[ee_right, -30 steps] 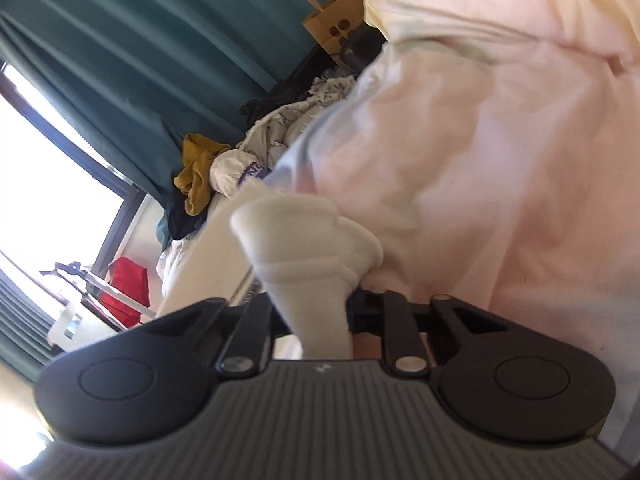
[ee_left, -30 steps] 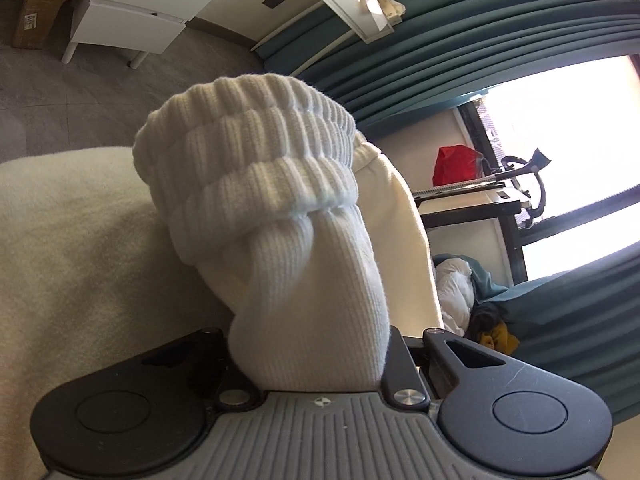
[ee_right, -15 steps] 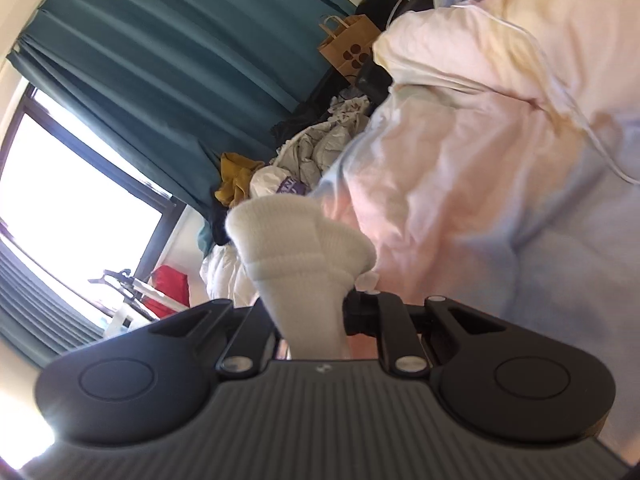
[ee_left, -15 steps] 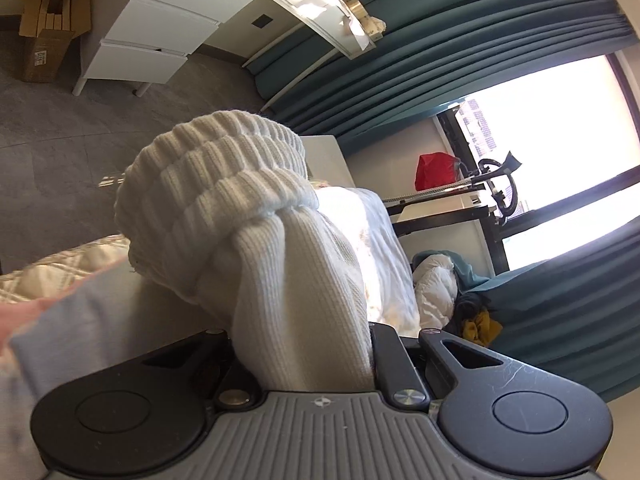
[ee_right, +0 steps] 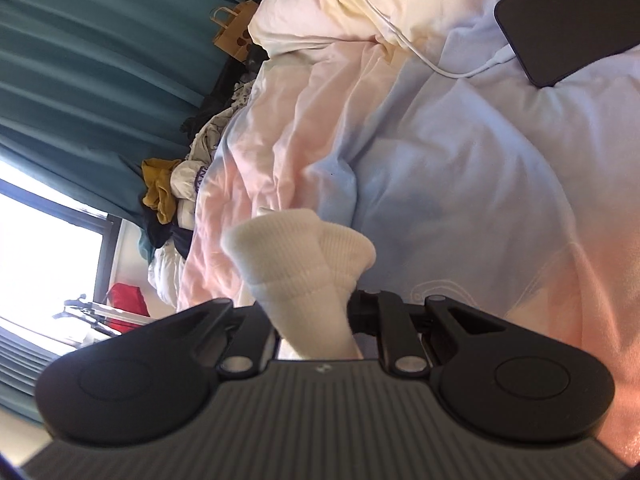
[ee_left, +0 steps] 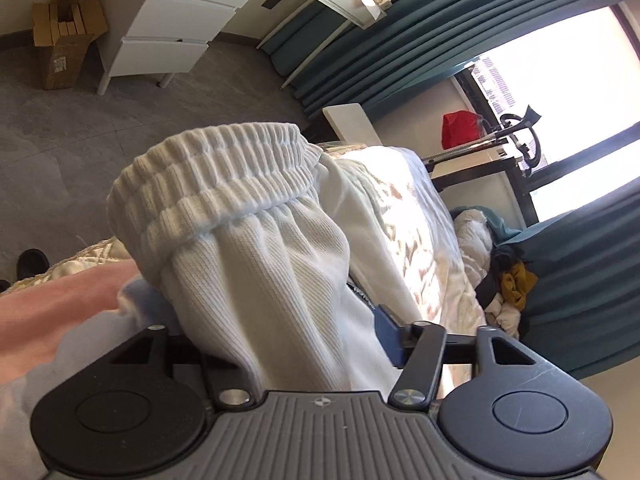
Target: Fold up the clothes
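A white garment with a ribbed elastic waistband [ee_left: 224,184] fills the middle of the left wrist view. My left gripper [ee_left: 296,344] is shut on the fabric below the waistband, with its jaws set wide around the bunched cloth. In the right wrist view, my right gripper [ee_right: 316,320] is shut on a bunched ribbed corner of the white garment [ee_right: 304,256], which sticks up between the jaws. Both hold the cloth above a bed with a pink and pale blue duvet [ee_right: 460,168].
A black phone [ee_right: 568,24] with a white cable [ee_right: 408,44] lies on the duvet at upper right. A heap of clothes [ee_right: 172,196] sits by the teal curtain. A white drawer unit [ee_left: 172,28], a cardboard box [ee_left: 64,36] and grey floor lie beyond the bed.
Both grippers have swung with the garment still held. The left view now shows more floor and the bed; the right view now looks onto the duvet and the phone.
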`<action>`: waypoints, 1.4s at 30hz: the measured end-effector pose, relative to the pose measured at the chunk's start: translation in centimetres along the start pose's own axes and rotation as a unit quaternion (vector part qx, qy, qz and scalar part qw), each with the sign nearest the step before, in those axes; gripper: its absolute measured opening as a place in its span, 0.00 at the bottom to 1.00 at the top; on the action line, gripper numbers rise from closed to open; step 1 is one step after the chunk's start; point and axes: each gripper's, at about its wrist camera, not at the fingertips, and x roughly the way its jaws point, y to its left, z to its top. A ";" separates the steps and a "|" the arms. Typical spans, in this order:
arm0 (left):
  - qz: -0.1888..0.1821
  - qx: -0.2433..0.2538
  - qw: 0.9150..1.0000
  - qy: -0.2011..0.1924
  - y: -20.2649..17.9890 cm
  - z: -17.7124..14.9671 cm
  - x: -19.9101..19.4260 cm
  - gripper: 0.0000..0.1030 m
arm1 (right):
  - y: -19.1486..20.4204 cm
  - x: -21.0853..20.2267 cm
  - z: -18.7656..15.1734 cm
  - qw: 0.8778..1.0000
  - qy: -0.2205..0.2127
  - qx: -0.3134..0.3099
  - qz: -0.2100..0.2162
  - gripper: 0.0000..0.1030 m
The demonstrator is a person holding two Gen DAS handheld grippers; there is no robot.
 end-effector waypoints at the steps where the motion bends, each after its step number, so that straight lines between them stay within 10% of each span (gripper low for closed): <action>1: 0.008 0.013 1.000 -0.004 -0.5 -0.6 -0.6 0.74 | -0.3 0.1 0.0 1.000 0.001 0.002 0.000 0.14; 13: 0.086 0.190 0.977 -0.042 -9.3 -8.1 -5.0 0.81 | -2.0 0.4 0.1 1.000 0.022 -0.009 0.008 0.14; 19: 0.041 0.274 0.960 -0.046 -15.7 -13.5 -4.8 0.81 | -1.8 0.4 0.1 0.999 0.025 -0.042 0.009 0.14; 29: -0.022 0.380 0.924 -0.020 -23.9 -21.3 6.0 0.81 | -2.2 0.5 0.2 0.999 0.026 -0.039 0.011 0.14; 42: 0.002 0.412 0.911 0.034 -23.9 -25.4 15.9 0.81 | -2.2 0.2 -0.2 0.998 0.021 -0.059 0.011 0.14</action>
